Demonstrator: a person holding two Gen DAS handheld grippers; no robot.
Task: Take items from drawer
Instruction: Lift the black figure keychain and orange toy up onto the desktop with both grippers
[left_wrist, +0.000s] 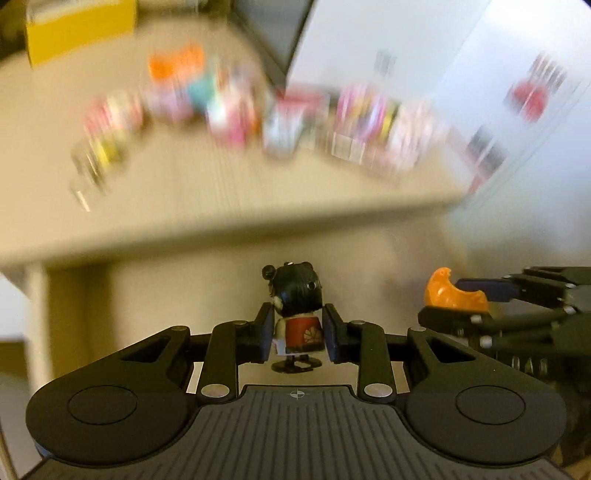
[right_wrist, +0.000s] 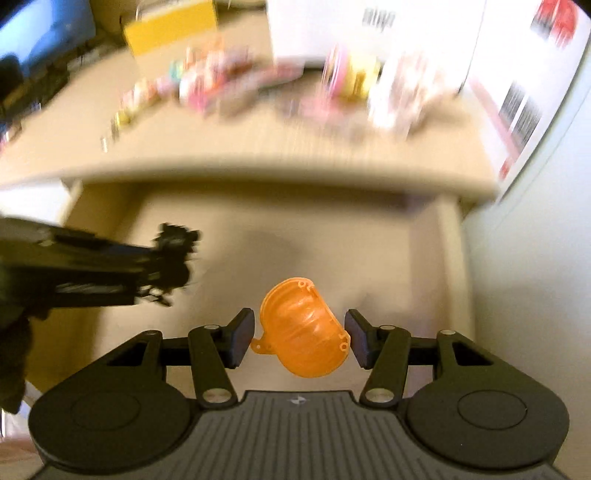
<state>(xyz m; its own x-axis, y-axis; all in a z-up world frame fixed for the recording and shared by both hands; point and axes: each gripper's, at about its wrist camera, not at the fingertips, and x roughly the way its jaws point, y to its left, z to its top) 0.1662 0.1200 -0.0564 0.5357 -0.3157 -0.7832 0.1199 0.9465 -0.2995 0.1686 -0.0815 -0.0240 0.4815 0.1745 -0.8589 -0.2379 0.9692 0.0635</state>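
A small figurine (left_wrist: 297, 314) with black hair buns and a red dress stands upright between the pads of my left gripper (left_wrist: 297, 334), which is shut on its body. Its round black base hangs free below the pads. An orange translucent half shell (right_wrist: 301, 332) sits between the pads of my right gripper (right_wrist: 299, 341), which is shut on it. Both grippers hover over the open beige drawer (right_wrist: 258, 236). The left wrist view shows the orange shell (left_wrist: 452, 295) at the right. The left gripper (right_wrist: 173, 258) appears as a dark blur in the right wrist view.
Above the drawer runs the beige table top (left_wrist: 221, 199), with a blurred row of colourful small toys (left_wrist: 236, 107) and packets. A yellow box (left_wrist: 77, 29) stands at the far left, and white cartons (right_wrist: 517, 74) with barcodes stand at the right.
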